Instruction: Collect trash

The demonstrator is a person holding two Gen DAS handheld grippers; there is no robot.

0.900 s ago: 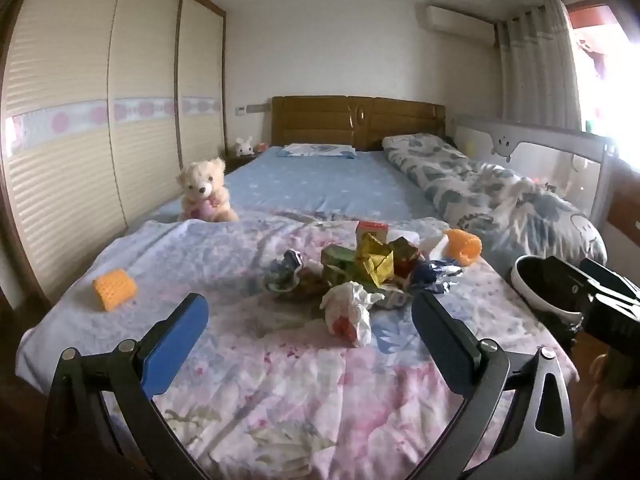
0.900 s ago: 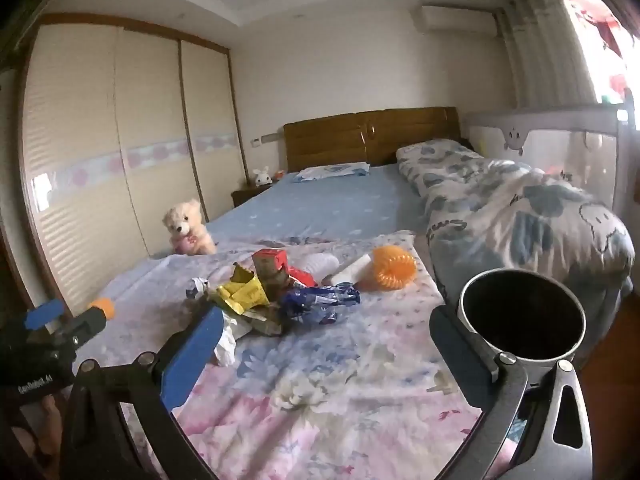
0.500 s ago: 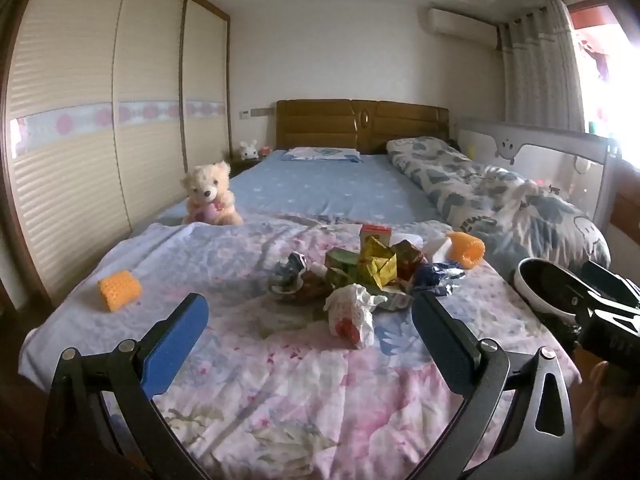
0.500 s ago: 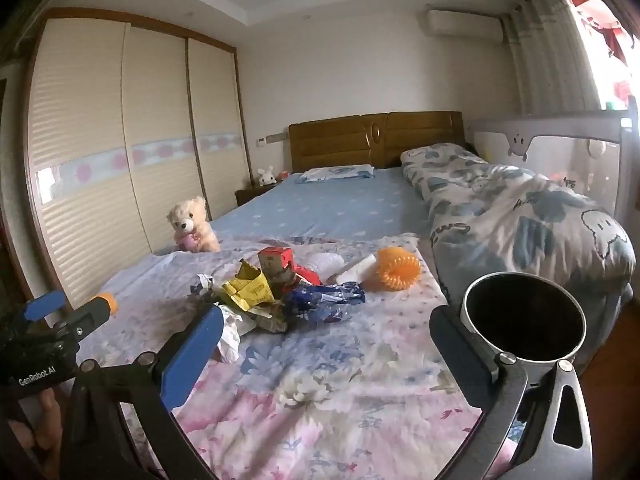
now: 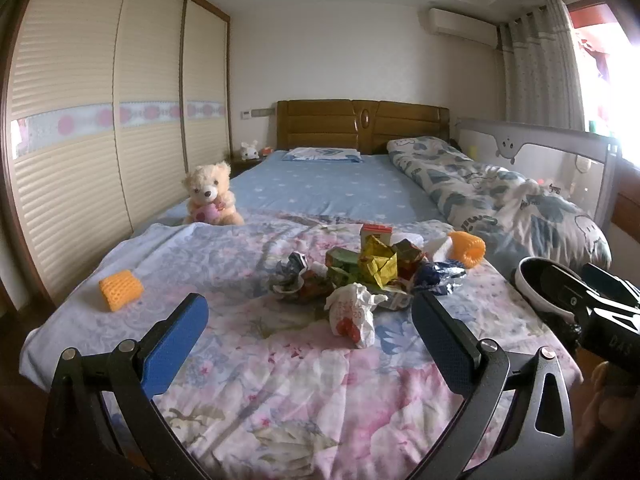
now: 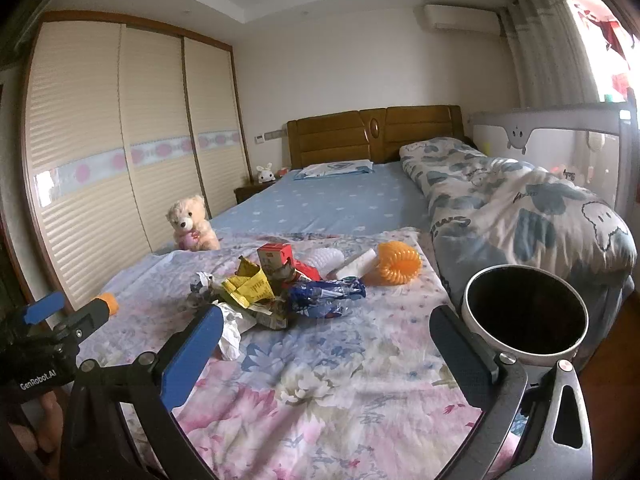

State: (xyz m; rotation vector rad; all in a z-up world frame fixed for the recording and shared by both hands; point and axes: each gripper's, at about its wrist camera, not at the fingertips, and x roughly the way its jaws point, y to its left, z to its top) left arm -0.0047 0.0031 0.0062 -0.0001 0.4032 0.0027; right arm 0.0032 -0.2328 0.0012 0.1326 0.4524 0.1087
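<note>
Two wrist views of a bedroom, each looking along a pair of blue-padded fingers held above the foot of a bed [image 5: 328,192]. In the left wrist view, the left gripper [image 5: 308,316] sits at the bottom centre of the frame, spread wide and holding nothing, above a pink and blue floral blanket [image 5: 304,392]. Just past its fingertips, in the middle of the frame, lies a heap of trash [image 5: 372,268]: crumpled yellow, green, red and blue wrappers, with a small red and white carton at the back. A crumpled white paper ball [image 5: 352,314] with red print lies nearest, just in front of the heap. An orange mesh roll [image 5: 466,248] lies to the right of the heap, and a second orange mesh piece [image 5: 120,290] lies well apart at centre left. A cream teddy bear [image 5: 210,196] sits upright beyond the blanket, left of centre.

In the right wrist view, the right gripper [image 6: 326,334] is at the bottom centre, also released and empty. The same trash heap [image 6: 276,284] lies above its left finger. A round bin [image 6: 524,316] with a pale rim and dark inside stands at the lower right of the frame, beside the bed's edge. A louvred wardrobe [image 6: 120,168] fills the left side
</note>
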